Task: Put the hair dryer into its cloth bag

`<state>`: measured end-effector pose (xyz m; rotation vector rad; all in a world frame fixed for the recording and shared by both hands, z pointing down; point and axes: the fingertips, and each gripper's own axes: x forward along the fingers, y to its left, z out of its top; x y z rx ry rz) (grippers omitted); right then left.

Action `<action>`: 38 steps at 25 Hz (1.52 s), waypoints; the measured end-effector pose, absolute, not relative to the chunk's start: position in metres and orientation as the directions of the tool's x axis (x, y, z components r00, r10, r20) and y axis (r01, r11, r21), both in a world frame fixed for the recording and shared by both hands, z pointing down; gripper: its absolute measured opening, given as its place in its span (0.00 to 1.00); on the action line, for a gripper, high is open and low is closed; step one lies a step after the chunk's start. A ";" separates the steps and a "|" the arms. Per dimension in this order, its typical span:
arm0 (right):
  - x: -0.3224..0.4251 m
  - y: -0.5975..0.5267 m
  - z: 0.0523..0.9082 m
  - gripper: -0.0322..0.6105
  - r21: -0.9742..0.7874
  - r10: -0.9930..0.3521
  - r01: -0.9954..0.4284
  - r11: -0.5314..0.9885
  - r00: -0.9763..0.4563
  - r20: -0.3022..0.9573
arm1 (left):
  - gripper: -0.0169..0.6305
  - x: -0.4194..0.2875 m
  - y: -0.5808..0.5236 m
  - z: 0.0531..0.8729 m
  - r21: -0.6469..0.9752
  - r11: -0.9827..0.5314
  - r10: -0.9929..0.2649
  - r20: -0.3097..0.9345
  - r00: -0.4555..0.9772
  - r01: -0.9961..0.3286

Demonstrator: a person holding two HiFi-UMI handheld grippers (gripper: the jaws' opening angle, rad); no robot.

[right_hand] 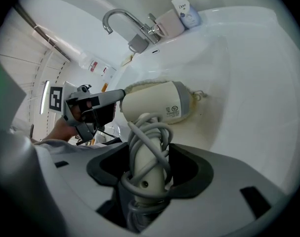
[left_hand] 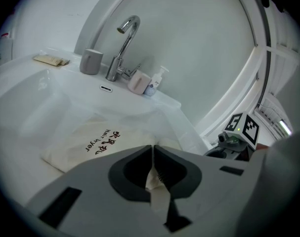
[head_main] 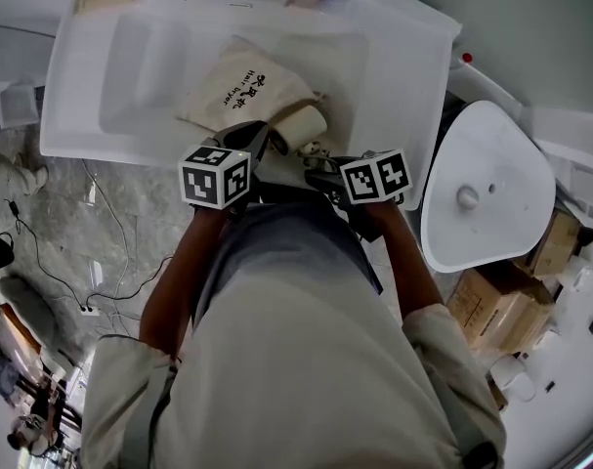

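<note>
- Between the nearly closed jaws of the left gripper (left_hand: 153,151), the near edge of the cloth bag (left_hand: 95,139) was pinched.
- Right gripper (right_hand: 149,152) clamped the cord-wrapped handle of the hair dryer (right_hand: 157,105), whose barrel lay at that edge.
- Lifting the edge wider before pushing seemed wise.

- The left gripper (left_hand: 153,151) fills the lower part of the view, its grey jaws nearly together and pinching a strip of cream cloth.
- That strip is the near edge of the cloth bag (left_hand: 90,137), which lies flat in the white sink (left_hand: 36,90), dark print facing up.
- A chrome faucet (left_hand: 124,43) stands at the back of the sink, with an overflow slot (left_hand: 106,88) just below it.
- A grey cup (left_hand: 92,61) stands left of the faucet; a pink cup (left_hand: 138,81) and a pump bottle (left_hand: 158,79) stand right of it.
- A tan packet (left_hand: 51,59) lies on the far left ledge.
- The right gripper (left_hand: 230,143), with its marker cube, shows at the right edge.
</note>
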<state>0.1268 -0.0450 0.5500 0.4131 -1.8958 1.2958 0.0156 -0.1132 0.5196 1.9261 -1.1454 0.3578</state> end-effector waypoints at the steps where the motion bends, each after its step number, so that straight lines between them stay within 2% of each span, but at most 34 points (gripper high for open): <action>1: 0.125 -0.046 0.550 0.44 -0.642 0.166 -0.644 0.416 -0.641 0.749 | 0.06 0.016 -0.113 0.519 0.519 -0.226 -0.582 0.607 0.541 -0.825; 16: 0.108 -0.057 0.558 0.44 -0.678 0.244 -0.632 0.375 -0.639 0.730 | 0.06 0.009 -0.118 0.518 0.506 -0.232 -0.587 0.608 0.534 -0.831; 38: 0.093 -0.063 0.564 0.45 -0.662 0.258 -0.639 0.392 -0.614 0.746 | 0.06 0.012 -0.110 0.513 0.520 -0.264 -0.581 0.586 0.564 -0.813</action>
